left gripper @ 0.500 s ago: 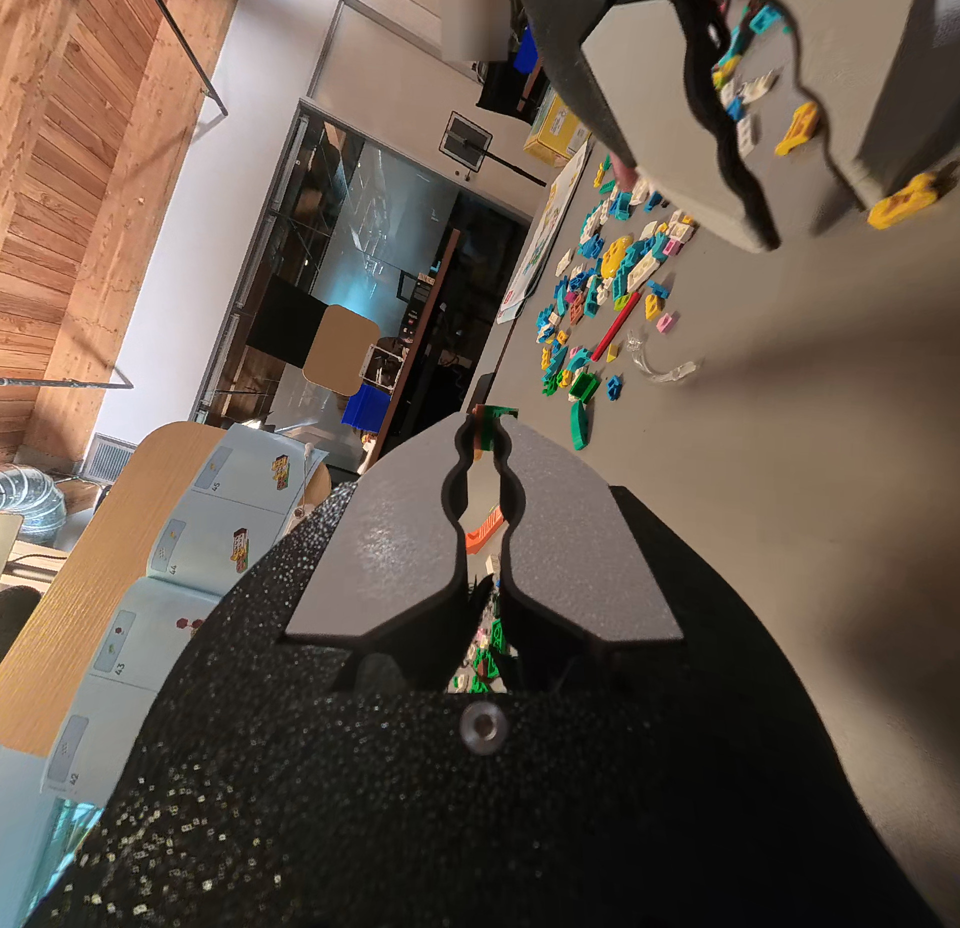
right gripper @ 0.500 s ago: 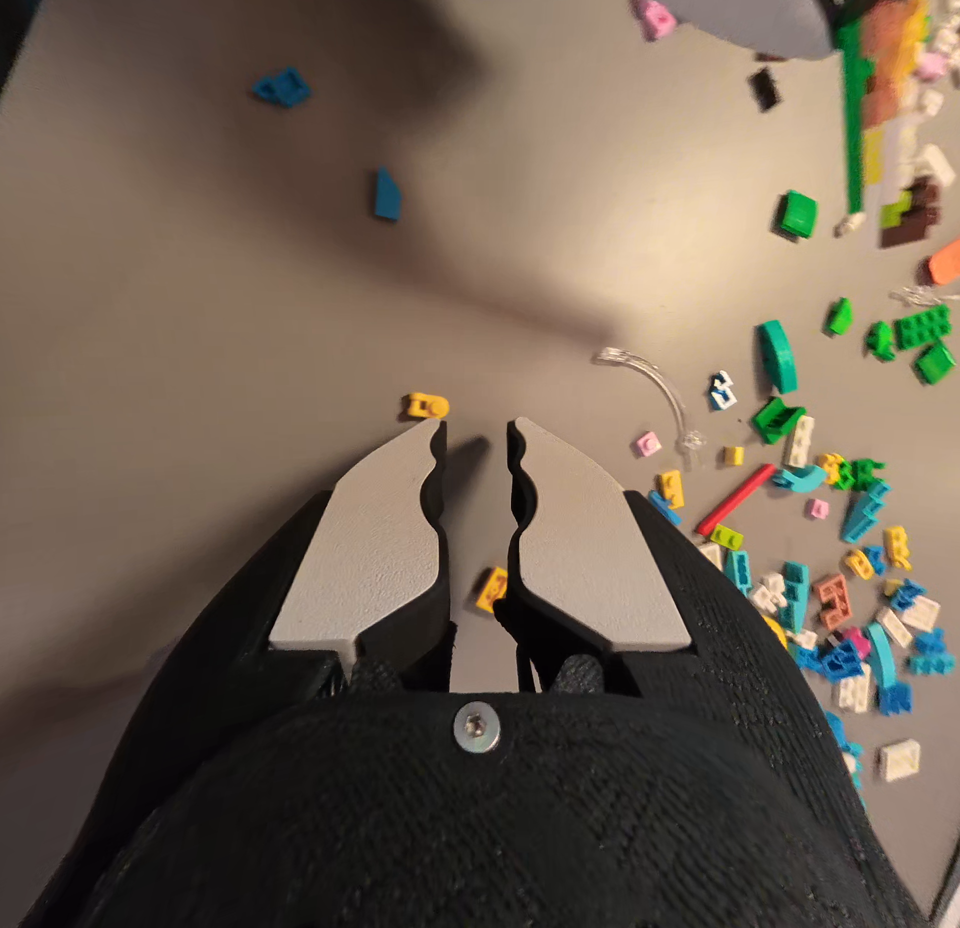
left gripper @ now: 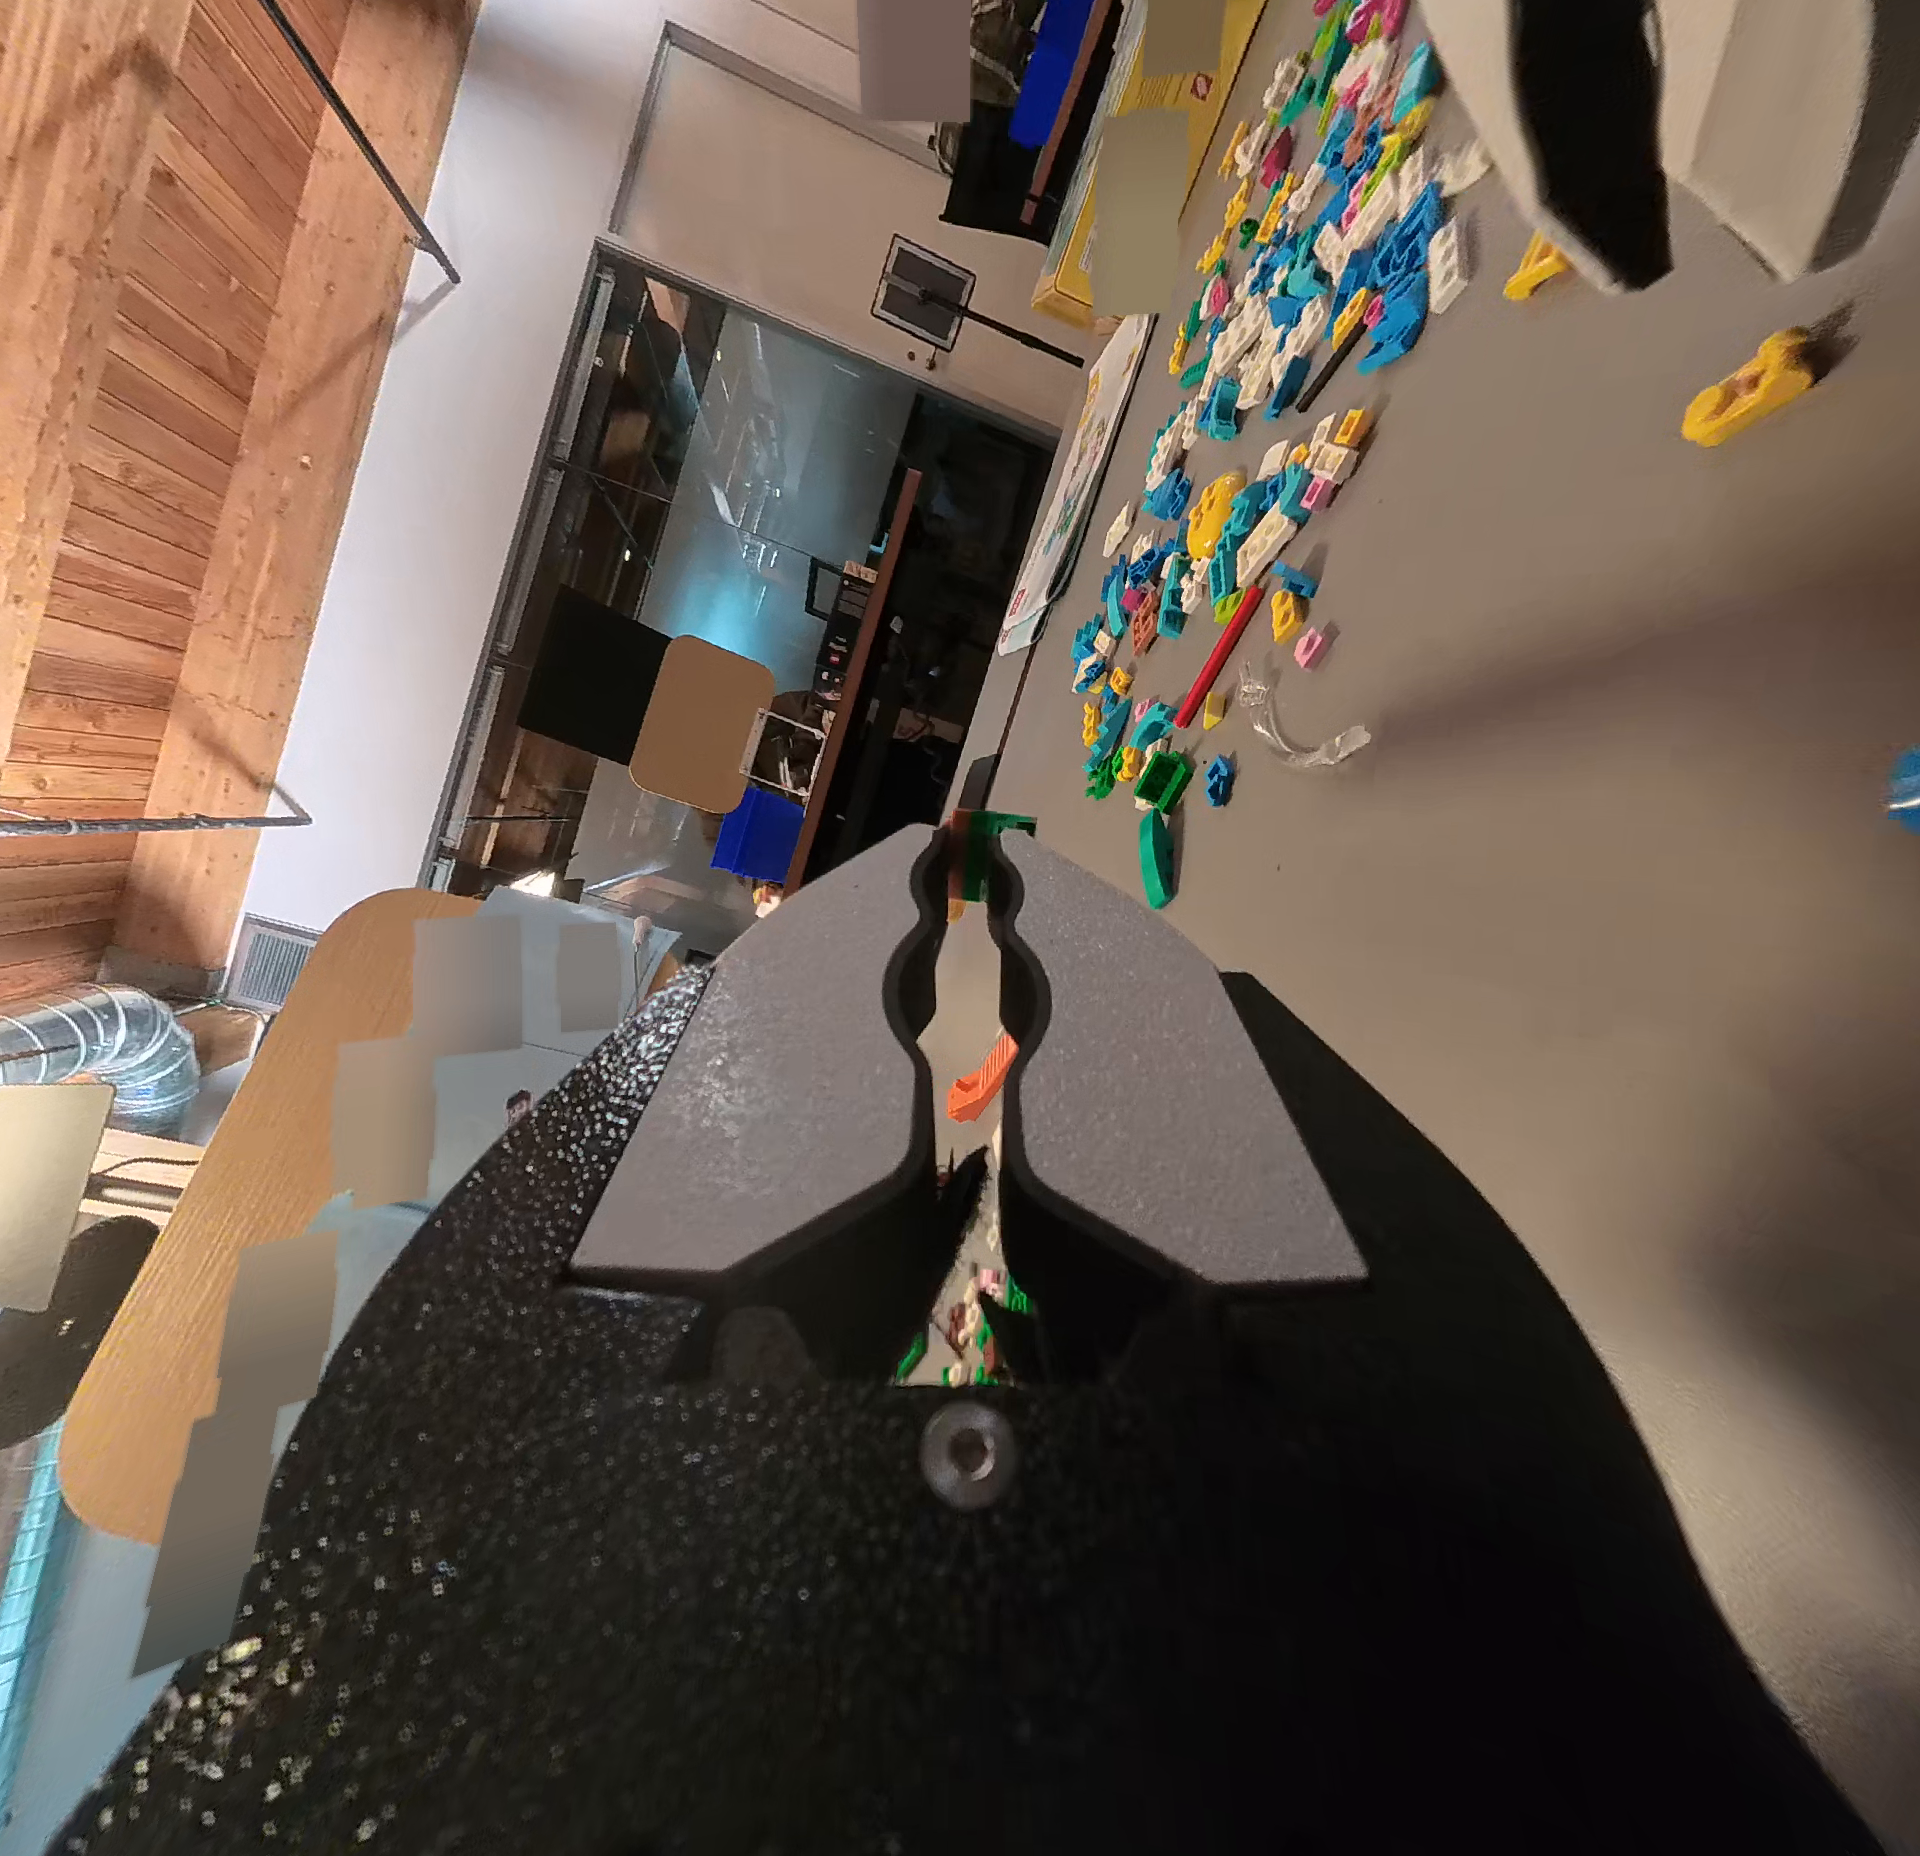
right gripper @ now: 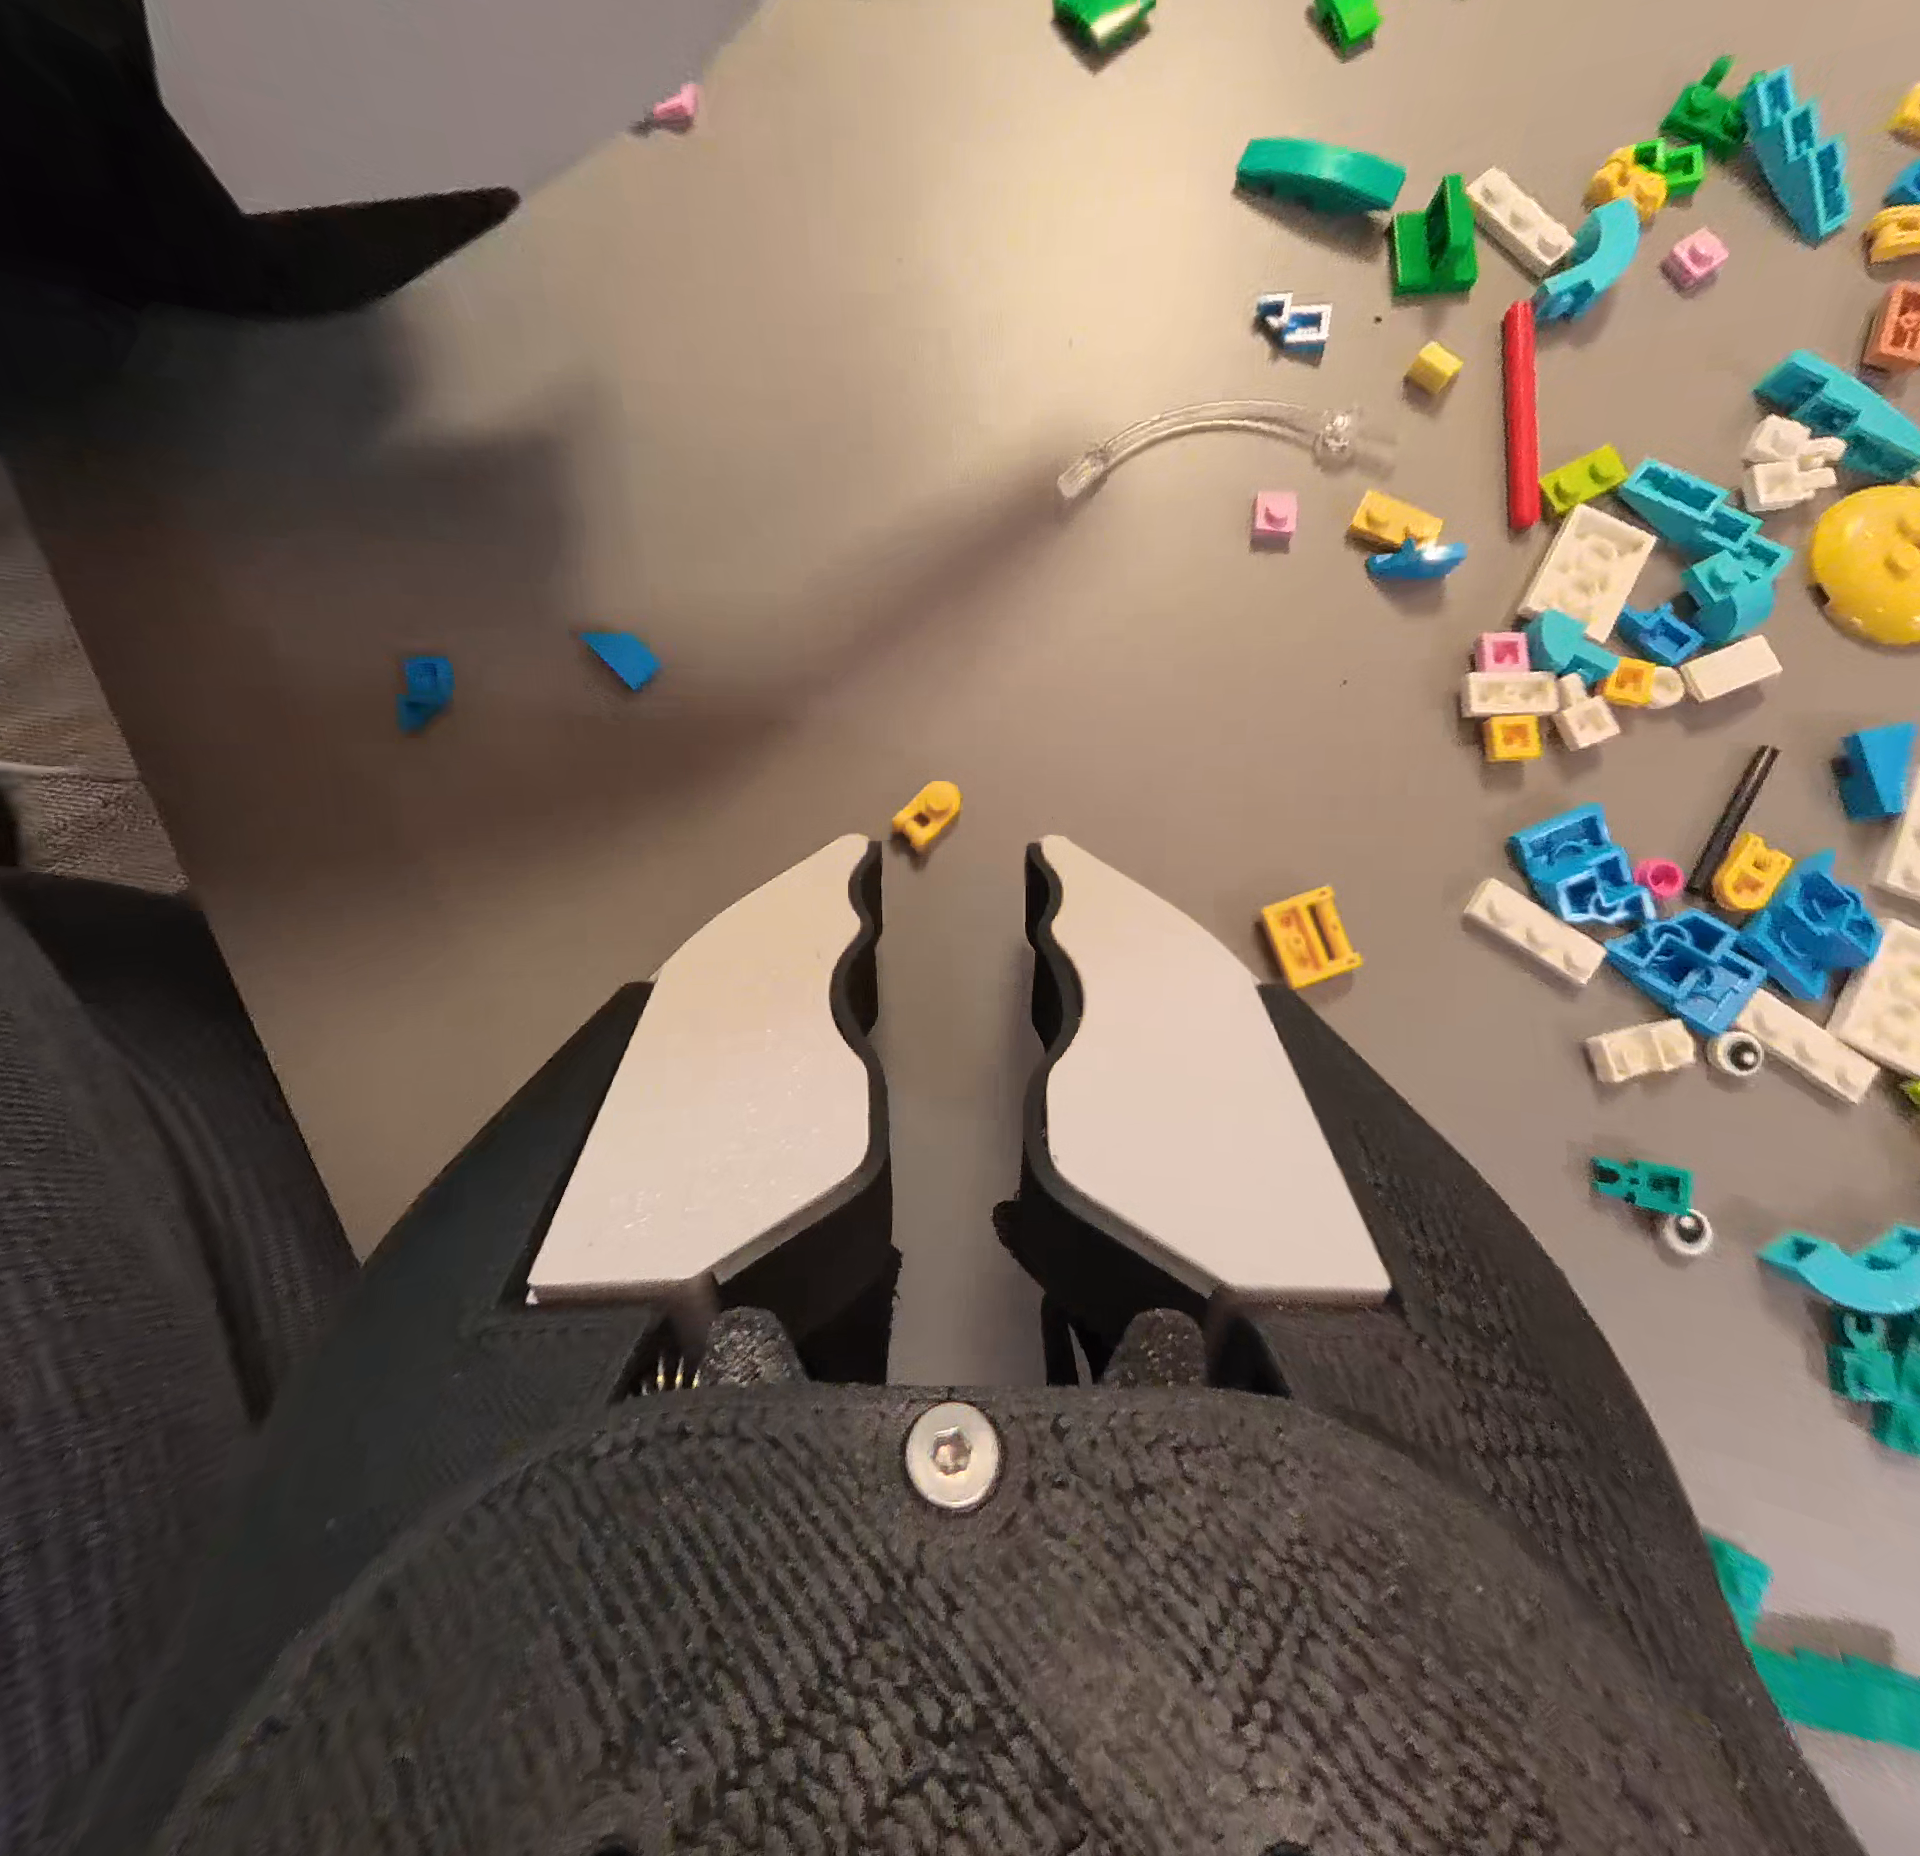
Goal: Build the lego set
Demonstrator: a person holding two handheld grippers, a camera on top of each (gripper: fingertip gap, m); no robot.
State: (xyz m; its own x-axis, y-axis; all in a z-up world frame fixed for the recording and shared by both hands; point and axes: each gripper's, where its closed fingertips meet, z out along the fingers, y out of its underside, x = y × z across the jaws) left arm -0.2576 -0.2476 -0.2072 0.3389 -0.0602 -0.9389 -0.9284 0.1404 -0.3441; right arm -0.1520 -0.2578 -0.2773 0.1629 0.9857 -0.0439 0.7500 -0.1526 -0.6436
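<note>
The small yellow lego piece (right gripper: 927, 815) is lying on the grey table (right gripper: 831, 456) just ahead of the right gripper (right gripper: 953, 850), whose parted, empty fingers are aiming slightly right of it, while the left gripper (left gripper: 971, 850) is pinching a green-and-brown assembly (left gripper: 982, 838).

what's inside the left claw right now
The left claw is shut on a small green and brown lego piece at its fingertips. Only the piece's tip shows; the fingers cover the rest.

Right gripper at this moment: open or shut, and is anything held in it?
Open and empty. In the right wrist view the right gripper shows bare grey table between its fingertips; the small yellow piece lies just beyond them, ungrasped.
</note>
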